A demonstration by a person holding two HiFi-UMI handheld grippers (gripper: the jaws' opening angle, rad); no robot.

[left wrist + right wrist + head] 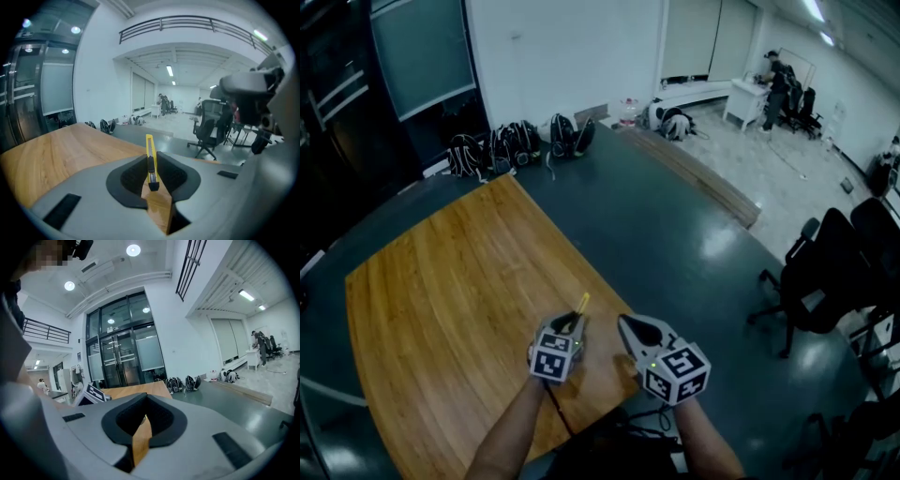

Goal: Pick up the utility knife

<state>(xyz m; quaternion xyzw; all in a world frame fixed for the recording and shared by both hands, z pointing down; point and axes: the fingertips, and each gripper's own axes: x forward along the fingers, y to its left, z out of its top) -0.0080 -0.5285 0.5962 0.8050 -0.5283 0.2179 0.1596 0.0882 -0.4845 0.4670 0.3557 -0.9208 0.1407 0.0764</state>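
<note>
The yellow utility knife (581, 305) is clamped between the pads of my left gripper (572, 323), its slim body sticking out forward past the fingertips. It hangs above the wooden table (441, 281), near the table's right edge. In the left gripper view the knife (150, 159) stands on edge between the black pads, with the left gripper (151, 176) shut on it. My right gripper (628, 325) is just to the right of it, jaws together and nothing in them. The right gripper view shows the right gripper (143, 420) with only a thin slit between its pads.
Several backpacks (516, 145) lie on the floor beyond the table's far corner. Black office chairs (825, 272) stand at the right on the dark floor. A person (778, 89) stands far off by a white desk. A low wooden step (703, 178) runs across the floor.
</note>
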